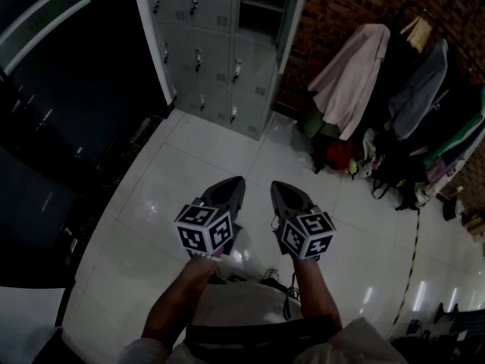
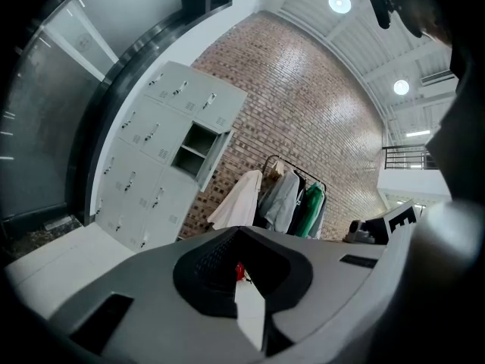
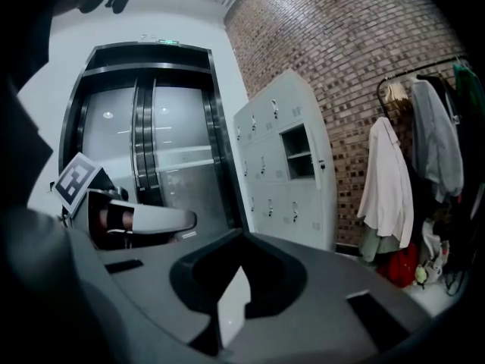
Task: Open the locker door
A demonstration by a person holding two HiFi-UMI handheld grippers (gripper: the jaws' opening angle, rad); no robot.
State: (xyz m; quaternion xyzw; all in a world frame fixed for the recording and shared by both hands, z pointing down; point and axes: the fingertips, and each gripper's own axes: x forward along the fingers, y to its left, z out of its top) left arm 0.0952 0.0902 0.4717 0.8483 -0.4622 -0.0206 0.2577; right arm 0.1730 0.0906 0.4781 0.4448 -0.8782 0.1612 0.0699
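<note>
A grey locker bank [image 1: 220, 51] stands against the far wall, a few steps across the white tiled floor from me. One upper compartment [image 1: 261, 6] is open, with its door [image 1: 295, 10] swung out to the right; the other doors are closed. The locker also shows in the left gripper view [image 2: 159, 161] and in the right gripper view [image 3: 282, 165]. I hold both grippers side by side at waist height, pointing toward the locker. The left gripper [image 1: 229, 190] is shut and holds nothing. The right gripper [image 1: 282, 192] is likewise shut and holds nothing.
A brick wall [image 1: 341, 6] runs right of the locker. A clothes rack [image 1: 394, 74] with several coats stands before it, with a red bag [image 1: 339, 154] on the floor. Dark glass doors [image 3: 148, 142] lie to the left. Striped tape [image 1: 413, 256] crosses the floor at right.
</note>
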